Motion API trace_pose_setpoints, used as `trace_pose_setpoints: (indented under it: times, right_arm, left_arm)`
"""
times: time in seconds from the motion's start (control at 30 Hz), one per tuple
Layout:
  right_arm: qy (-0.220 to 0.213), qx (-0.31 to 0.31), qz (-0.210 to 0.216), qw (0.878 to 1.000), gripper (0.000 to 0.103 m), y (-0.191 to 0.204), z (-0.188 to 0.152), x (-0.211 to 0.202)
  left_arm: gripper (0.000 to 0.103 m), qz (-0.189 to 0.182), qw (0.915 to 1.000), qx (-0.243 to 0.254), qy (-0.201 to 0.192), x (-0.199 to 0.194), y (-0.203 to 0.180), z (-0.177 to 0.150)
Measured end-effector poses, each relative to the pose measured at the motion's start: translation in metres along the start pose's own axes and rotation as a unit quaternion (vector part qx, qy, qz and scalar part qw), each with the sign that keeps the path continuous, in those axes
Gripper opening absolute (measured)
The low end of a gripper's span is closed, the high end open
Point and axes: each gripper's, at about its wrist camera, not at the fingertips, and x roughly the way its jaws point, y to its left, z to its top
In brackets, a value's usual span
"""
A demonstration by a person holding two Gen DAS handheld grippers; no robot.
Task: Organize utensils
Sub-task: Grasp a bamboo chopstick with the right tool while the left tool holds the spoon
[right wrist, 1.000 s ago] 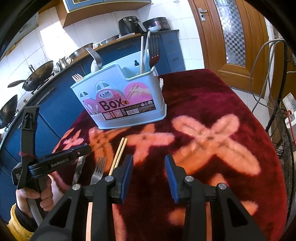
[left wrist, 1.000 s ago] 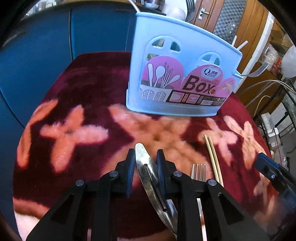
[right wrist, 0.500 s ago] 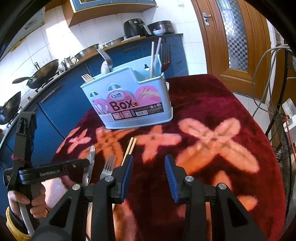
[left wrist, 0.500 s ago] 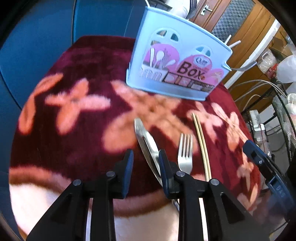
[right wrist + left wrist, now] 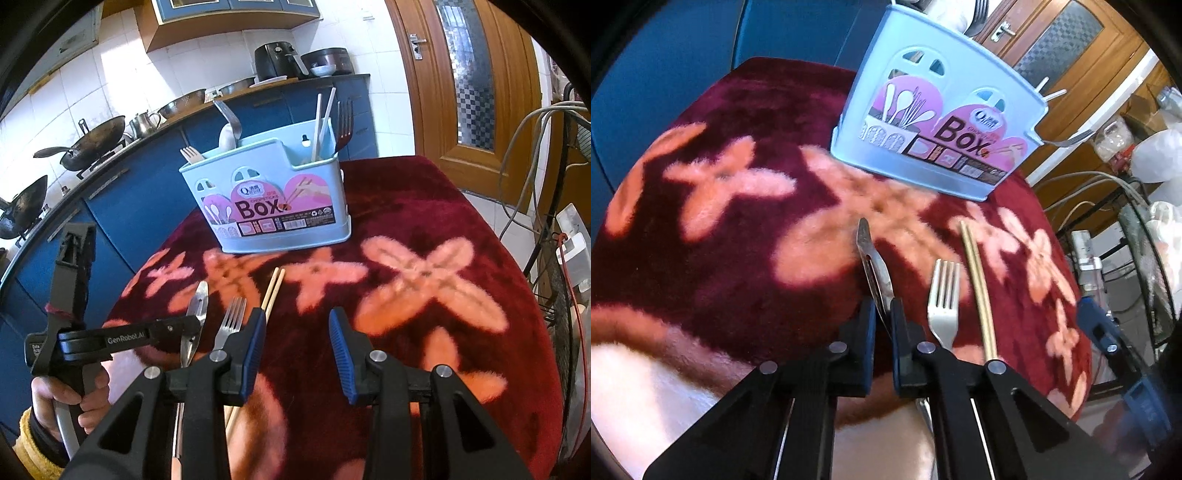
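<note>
A light blue utensil box stands on the dark red flowered cloth and holds a spoon, forks and chopsticks. On the cloth in front of it lie a metal knife, a fork and a pair of wooden chopsticks. My left gripper is shut on the knife near its middle. My right gripper is open and empty, just right of the chopsticks.
Blue kitchen cabinets with woks and pots stand behind the table. A wooden door and cables are to the right. The table edge is close below the left gripper.
My left gripper has closed on the knife and drawn back from the box. The right gripper has stayed open and risen a little.
</note>
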Motion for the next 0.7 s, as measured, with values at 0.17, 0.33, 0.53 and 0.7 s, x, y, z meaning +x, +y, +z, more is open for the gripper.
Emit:
trace_pose_setpoints:
  times: [0.17, 0.33, 0.53, 0.7]
  right_arm:
    - [0.028, 0.0, 0.012, 1.0, 0.039, 0.004, -0.002, 0.011]
    - [0.074, -0.008, 0.025, 0.997, 0.039, 0.012, 0.001, 0.03]
    - [0.133, -0.014, 0.029, 0.991, 0.029, 0.017, 0.006, 0.056]
    - [0.175, -0.013, 0.03, 0.984, 0.021, 0.019, 0.004, 0.075]
  left_arm:
    - [0.003, -0.009, 0.9993, 0.01, -0.035, -0.023, -0.004, 0.001]
    - [0.0, 0.006, 0.9946, 0.05, -0.09, -0.055, -0.017, 0.006]
    - [0.0, 0.019, 0.9886, 0.073, -0.13, -0.075, -0.021, 0.013]
    - [0.0, 0.018, 0.9871, 0.072, -0.142, -0.079, -0.018, 0.014]
